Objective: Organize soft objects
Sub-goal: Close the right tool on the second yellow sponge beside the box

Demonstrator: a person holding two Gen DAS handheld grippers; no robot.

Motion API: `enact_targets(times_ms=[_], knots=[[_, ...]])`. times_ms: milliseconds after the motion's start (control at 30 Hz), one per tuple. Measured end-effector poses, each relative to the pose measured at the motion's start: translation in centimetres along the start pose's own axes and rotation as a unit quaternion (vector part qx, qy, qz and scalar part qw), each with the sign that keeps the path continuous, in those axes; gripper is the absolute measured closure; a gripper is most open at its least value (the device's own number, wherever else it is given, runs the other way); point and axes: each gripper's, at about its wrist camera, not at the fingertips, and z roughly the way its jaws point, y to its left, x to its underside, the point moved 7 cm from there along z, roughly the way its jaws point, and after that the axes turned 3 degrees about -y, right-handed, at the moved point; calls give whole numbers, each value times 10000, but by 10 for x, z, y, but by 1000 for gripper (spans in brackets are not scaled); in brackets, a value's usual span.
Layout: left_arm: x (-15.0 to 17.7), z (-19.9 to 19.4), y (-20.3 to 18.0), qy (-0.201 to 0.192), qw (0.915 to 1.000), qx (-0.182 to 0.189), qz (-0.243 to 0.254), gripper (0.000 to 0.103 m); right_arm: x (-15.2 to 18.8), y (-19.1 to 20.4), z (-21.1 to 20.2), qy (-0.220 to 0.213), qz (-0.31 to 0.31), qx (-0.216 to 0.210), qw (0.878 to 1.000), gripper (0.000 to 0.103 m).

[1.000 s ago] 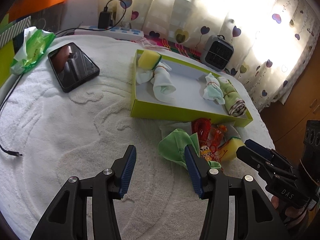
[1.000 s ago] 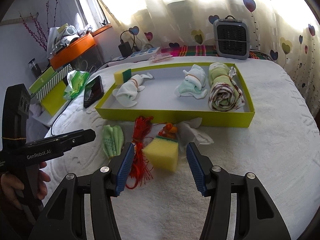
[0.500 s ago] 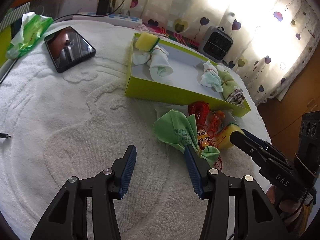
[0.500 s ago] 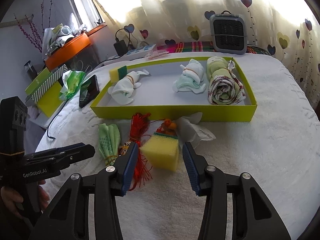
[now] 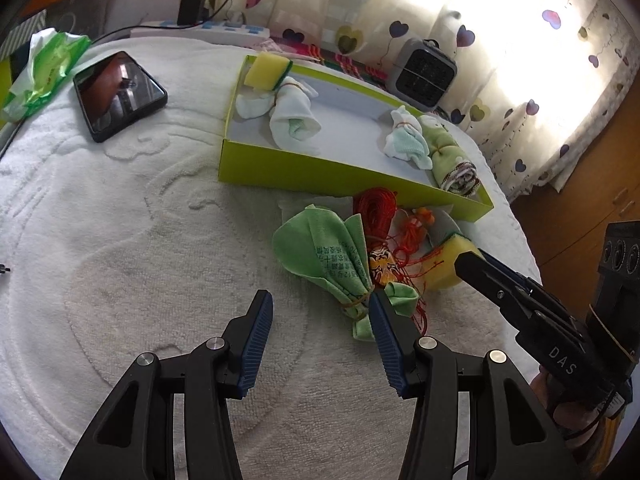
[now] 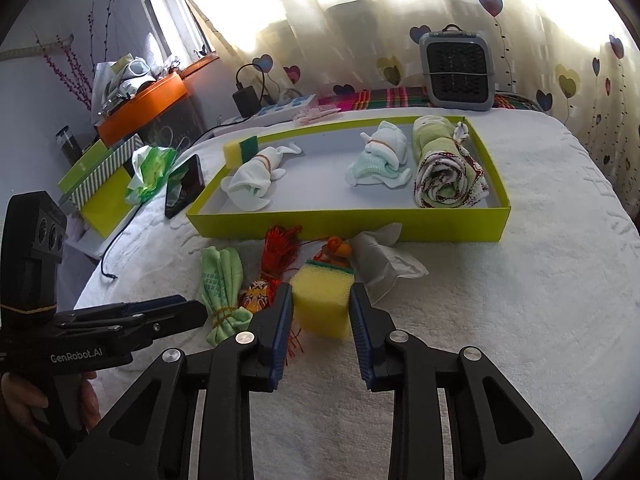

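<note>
The right gripper [image 6: 320, 316] angles downward, its jaws closing on the yellow sponge [image 6: 323, 303], the pads seemingly touching its sides. The left gripper [image 5: 320, 328] hangs spread beside the green cloth bundle [image 5: 328, 256] at its 1 o'clock. At 12 o'clock, the green tray [image 6: 344, 224] holds rolled socks [image 6: 252, 180], a rolled towel [image 6: 446, 172] and another sponge [image 6: 239, 151].

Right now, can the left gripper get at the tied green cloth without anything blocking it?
Probably yes. The left gripper stands open just short of the green cloth, nothing lying between. The right gripper, closing around the yellow sponge, works beside it, so space is tight.
</note>
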Motion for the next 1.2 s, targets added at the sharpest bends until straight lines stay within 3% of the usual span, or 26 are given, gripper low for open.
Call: enact_targets(times_ms=[700, 967, 1200], knots=[[-7, 16, -11, 58, 9994, -315, 118, 54, 0, -14, -16, -183, 225, -13, 9996, 73], [-10, 17, -18, 8, 9943, -766, 736, 54, 1, -18, -19, -219, 283, 32, 9994, 73], [-14, 4, -4, -62, 9929, -894, 788, 54, 2, -19, -22, -241, 312, 32, 9992, 73]])
